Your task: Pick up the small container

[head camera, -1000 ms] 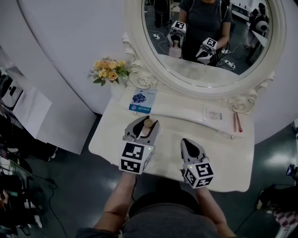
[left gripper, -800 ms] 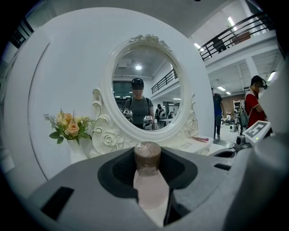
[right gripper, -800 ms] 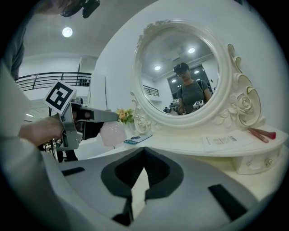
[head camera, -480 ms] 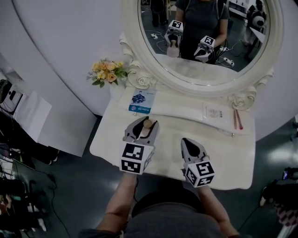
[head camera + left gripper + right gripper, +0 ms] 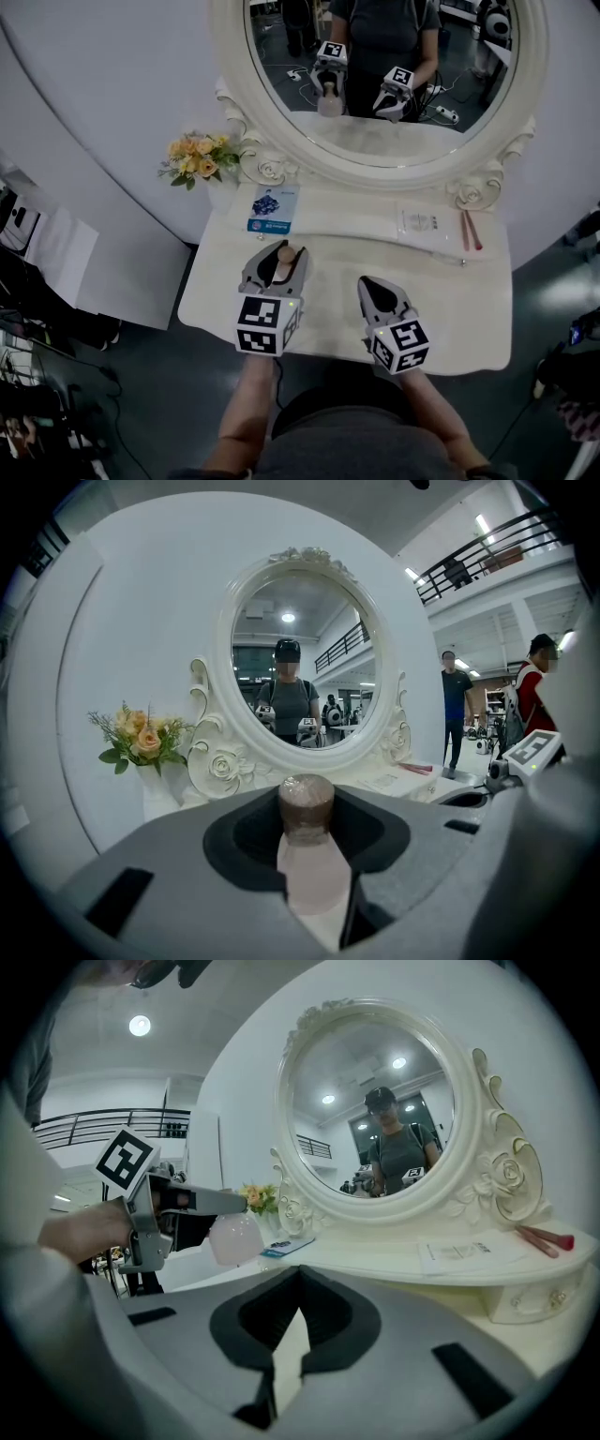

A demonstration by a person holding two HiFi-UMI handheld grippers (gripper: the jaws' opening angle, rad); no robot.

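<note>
The small container [image 5: 283,255] is a pale pink bottle with a brown cap. It is held above the white vanity table [image 5: 450,300] between the jaws of my left gripper [image 5: 277,262], which is shut on it. In the left gripper view the container [image 5: 309,864] stands upright between the grey pads, cap upward. My right gripper [image 5: 378,292] hovers to the right of it, apart from the container, jaws closed on nothing. In the right gripper view the container [image 5: 234,1237] shows at the left, in the left gripper's tips, and the right gripper [image 5: 289,1358] has its tips together.
An oval mirror [image 5: 242,112] with a carved white frame stands at the back of the table. A vase of flowers [image 5: 197,159] is at the back left. A blue-and-white card [image 5: 270,208], a paper leaflet [image 5: 419,223] and red sticks [image 5: 467,230] lie along the back.
The head view has shifted a little, so everything sits slightly further left in the picture. Both grippers and the container have kept their places.
</note>
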